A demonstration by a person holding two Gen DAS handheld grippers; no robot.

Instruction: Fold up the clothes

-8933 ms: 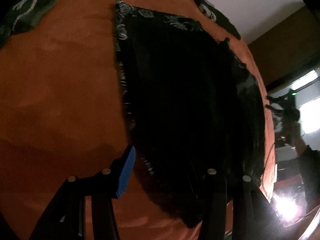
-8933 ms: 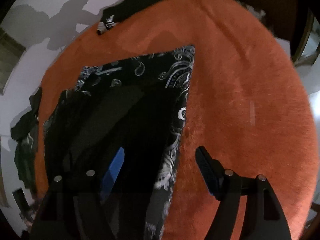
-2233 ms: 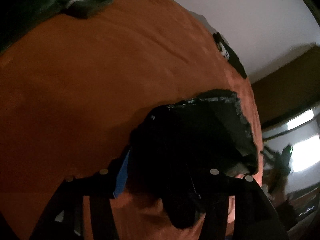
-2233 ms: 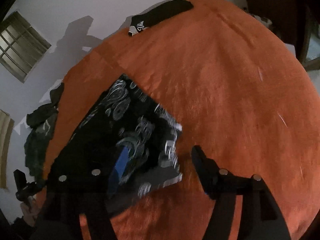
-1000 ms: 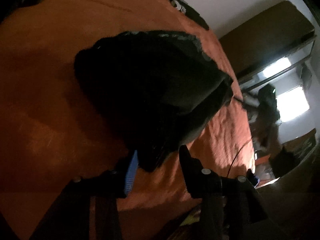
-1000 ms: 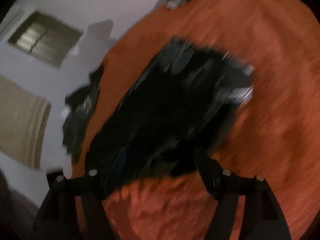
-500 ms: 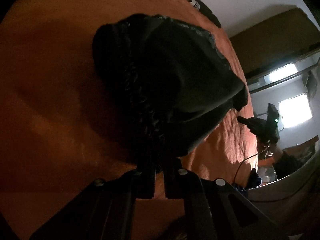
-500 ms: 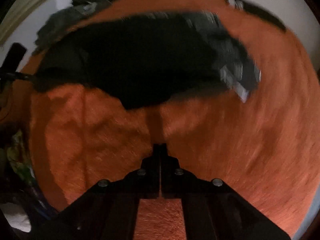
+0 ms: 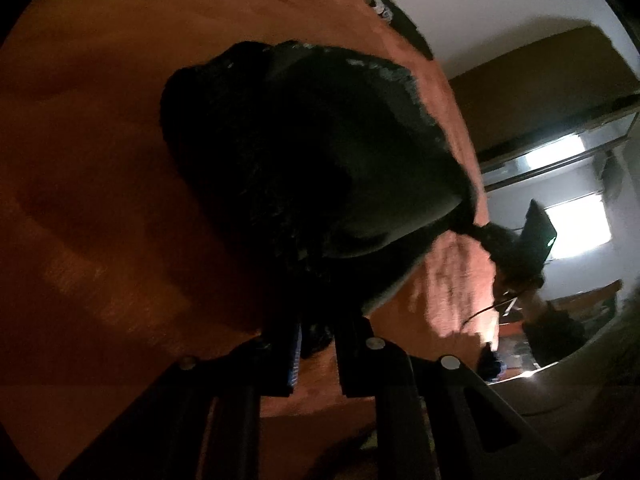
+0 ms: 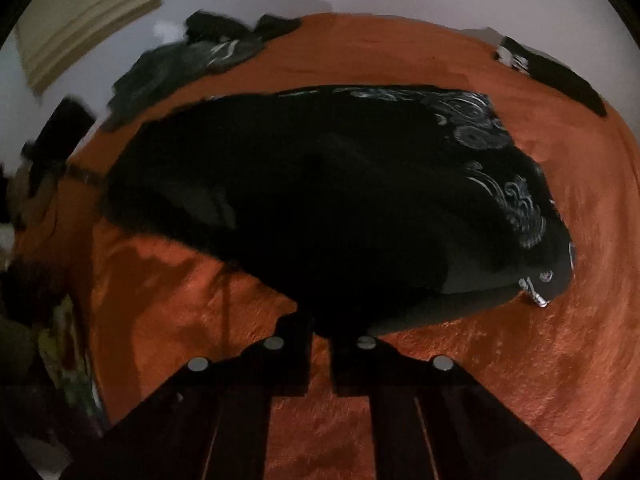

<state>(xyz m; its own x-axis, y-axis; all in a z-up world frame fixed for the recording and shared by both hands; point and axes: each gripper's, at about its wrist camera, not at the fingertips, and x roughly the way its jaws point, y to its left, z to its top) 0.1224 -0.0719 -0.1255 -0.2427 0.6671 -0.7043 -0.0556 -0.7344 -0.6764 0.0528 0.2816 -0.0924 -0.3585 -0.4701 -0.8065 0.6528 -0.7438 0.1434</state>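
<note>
Both grippers, open a second ago, now pinch the near edge of the black patterned garment (image 10: 360,184): left gripper (image 9: 316,336), right gripper (image 10: 320,332). Next fold can begin on the orange blanket (image 10: 520,360).

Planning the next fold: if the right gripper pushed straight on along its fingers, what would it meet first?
The black paisley-print garment: the right gripper is already shut on its near edge, so more of that cloth comes first, with the orange blanket probably just beneath it.
</note>
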